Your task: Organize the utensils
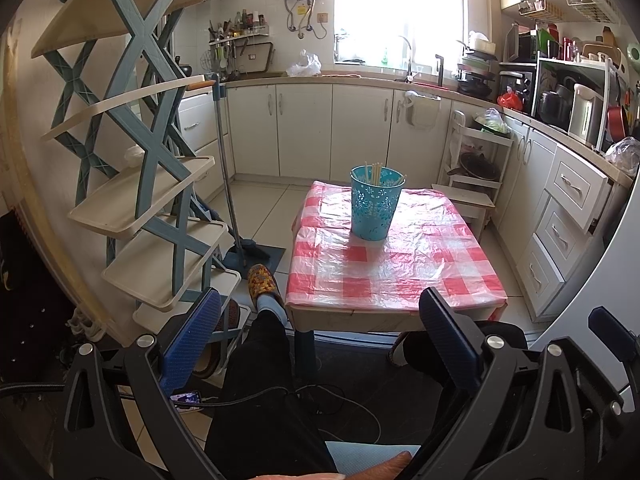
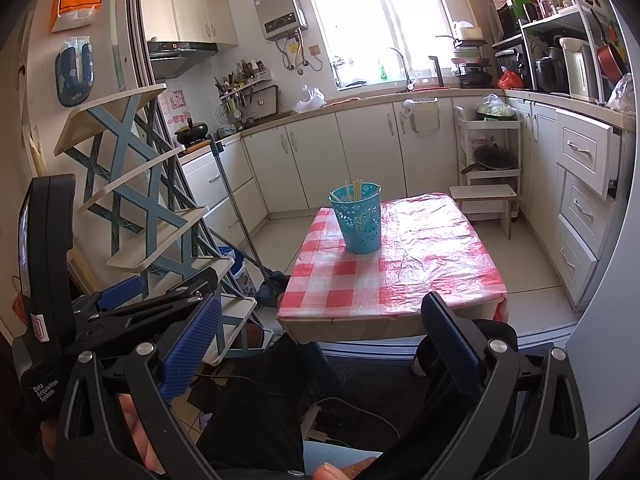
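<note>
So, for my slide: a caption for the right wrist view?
Open right gripper facing a blue cup of chopsticks.

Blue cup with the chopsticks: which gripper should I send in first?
Left, by a slim margin. In its view the blue cup of chopsticks sits nearly centred ahead of the open left gripper; from the open right gripper it lies a little left. Both are held back off the table, empty.
</note>
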Motion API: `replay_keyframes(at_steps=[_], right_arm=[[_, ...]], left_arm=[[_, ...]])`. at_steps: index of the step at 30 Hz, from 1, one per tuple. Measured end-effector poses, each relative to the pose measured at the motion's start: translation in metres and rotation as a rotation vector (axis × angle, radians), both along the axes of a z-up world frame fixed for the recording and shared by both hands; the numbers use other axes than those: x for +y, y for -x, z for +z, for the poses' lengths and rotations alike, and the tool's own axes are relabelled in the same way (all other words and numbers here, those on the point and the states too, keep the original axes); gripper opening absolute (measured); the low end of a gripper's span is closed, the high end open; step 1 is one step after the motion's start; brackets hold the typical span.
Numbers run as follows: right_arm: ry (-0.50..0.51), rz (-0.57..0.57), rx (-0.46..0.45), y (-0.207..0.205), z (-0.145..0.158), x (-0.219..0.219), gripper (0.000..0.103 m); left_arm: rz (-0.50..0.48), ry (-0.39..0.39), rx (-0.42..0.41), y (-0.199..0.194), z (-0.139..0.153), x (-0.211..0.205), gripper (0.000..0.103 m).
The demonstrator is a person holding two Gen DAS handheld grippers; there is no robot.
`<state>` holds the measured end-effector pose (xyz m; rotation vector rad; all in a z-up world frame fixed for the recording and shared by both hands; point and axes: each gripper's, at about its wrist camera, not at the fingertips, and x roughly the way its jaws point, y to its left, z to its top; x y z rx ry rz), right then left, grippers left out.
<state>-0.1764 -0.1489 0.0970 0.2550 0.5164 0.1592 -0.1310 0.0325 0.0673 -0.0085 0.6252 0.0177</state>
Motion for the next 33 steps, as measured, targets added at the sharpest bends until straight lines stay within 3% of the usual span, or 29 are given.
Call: replay_keyframes(at_steps=[17,20,24,33], right_arm=[[-0.003,-0.005,0.016,-0.003,-0.011,-0.003,0.096],[-0.001,0.002,0.024,-0.010,-0.013,-0.005,0.096],[0.003,-0.011,0.038,-0.019,-0.018,-0.012,0.096],[-0.009,-0.036,0.119,-0.062,-0.046,-0.029,0.096]], left_arm=[[-0.038,0.023,0.027,-0.005,0.000,-0.002,0.095],[-0.027,0.033,0.002,-0.007,0.001,-0.001,0.095],[-0.003,-0.003,-0.009,-0.022,-0.002,-0.009,0.095],[0.023,-0.021,0.079,-0.080,-0.030,-0.016,0.095]])
